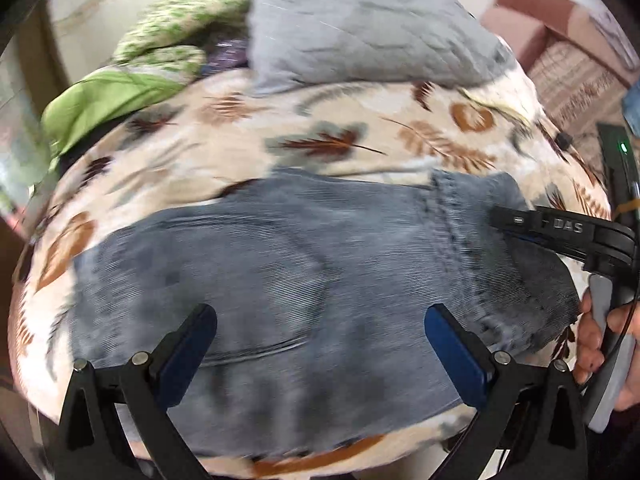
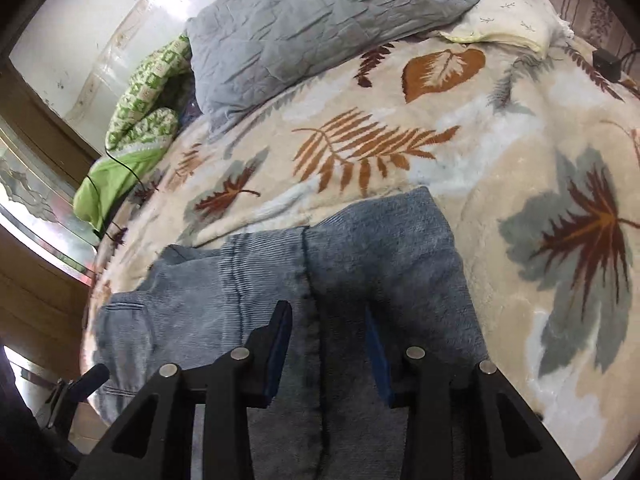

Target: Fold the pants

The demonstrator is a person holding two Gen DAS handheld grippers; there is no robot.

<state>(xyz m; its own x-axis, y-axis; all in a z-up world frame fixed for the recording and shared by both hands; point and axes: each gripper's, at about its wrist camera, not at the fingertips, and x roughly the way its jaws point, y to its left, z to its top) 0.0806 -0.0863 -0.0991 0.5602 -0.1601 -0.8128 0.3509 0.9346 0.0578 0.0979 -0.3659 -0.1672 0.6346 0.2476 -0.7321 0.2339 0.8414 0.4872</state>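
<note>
Pants (image 2: 280, 288) lying part-folded on the bed (image 2: 500, 160), near edge. Corduroy: soft, floppy, grippy, moderately heavy; likely best pinched at hem or waistband corners. Left tongs (image 1: 320, 344) hovering spread wide; right tongs (image 2: 326, 344) partly spread, straddling a seam, not pinching.

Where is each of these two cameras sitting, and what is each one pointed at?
Left wrist view: sits on the left gripper, looking down its open fingers at the grey-blue pants on the leaf-print blanket; the right gripper and a hand show at the edge.
Right wrist view: sits on the right gripper, looking down its fingers, which straddle a pants seam.
Shared: pants, blanket, grey quilt, green cloth.
</note>
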